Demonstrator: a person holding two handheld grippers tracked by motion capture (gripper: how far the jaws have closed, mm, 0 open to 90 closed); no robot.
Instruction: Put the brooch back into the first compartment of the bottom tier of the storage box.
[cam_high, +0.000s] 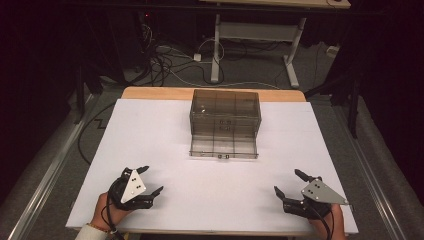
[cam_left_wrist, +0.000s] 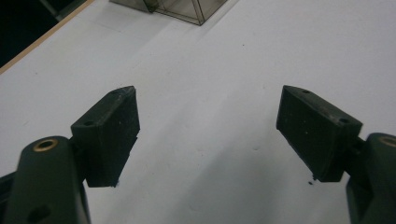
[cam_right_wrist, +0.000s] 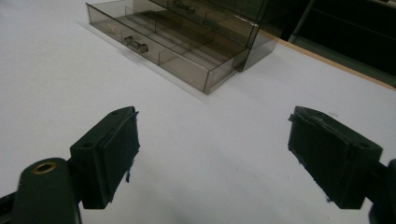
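Observation:
A smoky transparent drawer box (cam_high: 225, 114) stands at the far middle of the white table (cam_high: 165, 145). Its bottom drawer (cam_high: 223, 146) is pulled out toward me and shows divided compartments (cam_right_wrist: 154, 44). A corner of the box (cam_left_wrist: 180, 8) appears at the top of the left gripper view. My left gripper (cam_high: 151, 179) rests near the front left, open with nothing between its jaws (cam_left_wrist: 208, 133). My right gripper (cam_high: 289, 181) sits near the front right, also open and holding nothing (cam_right_wrist: 212, 156). Both are well short of the drawer.
The white sheet covers a wooden tabletop whose far edge (cam_high: 150, 93) shows behind the box. Cables (cam_high: 170, 62) and a desk frame (cam_high: 260, 32) lie on the floor beyond. Metal rails (cam_high: 47, 170) run along both sides of the table.

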